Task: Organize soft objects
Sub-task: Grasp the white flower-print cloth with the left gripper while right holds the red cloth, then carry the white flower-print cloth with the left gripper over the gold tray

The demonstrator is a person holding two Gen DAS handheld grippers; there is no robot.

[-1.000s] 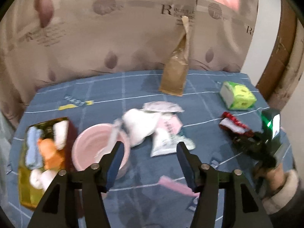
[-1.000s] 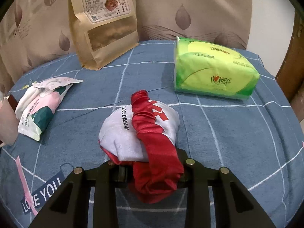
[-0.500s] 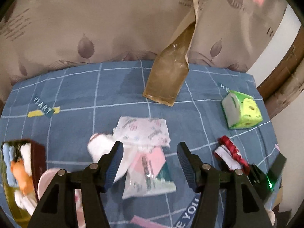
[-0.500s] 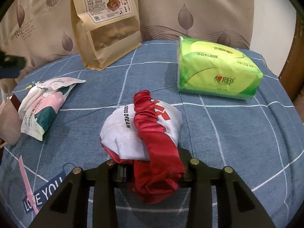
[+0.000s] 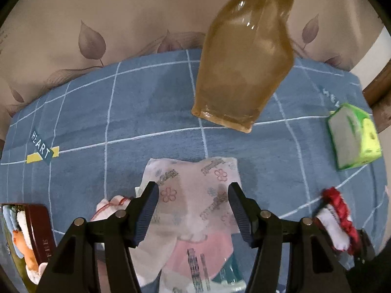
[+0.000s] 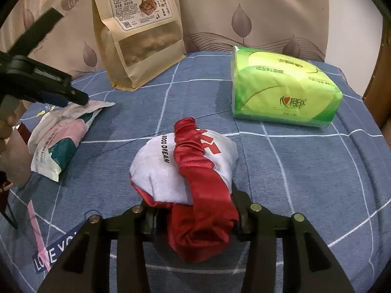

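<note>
My left gripper (image 5: 193, 210) is open, its jaws astride a pale flower-printed soft pack (image 5: 193, 188) that lies on top of a pink and teal pack (image 5: 198, 256). The same packs (image 6: 61, 136) show in the right wrist view, with the left gripper (image 6: 73, 97) over them. My right gripper (image 6: 193, 217) is shut on a red and white cloth bundle (image 6: 190, 166) that rests on the blue checked cloth (image 6: 293, 171). The bundle also shows at the right of the left wrist view (image 5: 337, 219).
A brown snack bag (image 6: 139, 31) stands at the back against the leaf-patterned backrest (image 6: 244, 12). A green tissue pack (image 6: 283, 92) lies at the right. A dark red tin (image 5: 27, 239) with small soft items sits at the left edge.
My left gripper has moved forward and down over the flower-printed pack, so the pink bowl has left its view. My right gripper has stayed shut on the red and white bundle.
</note>
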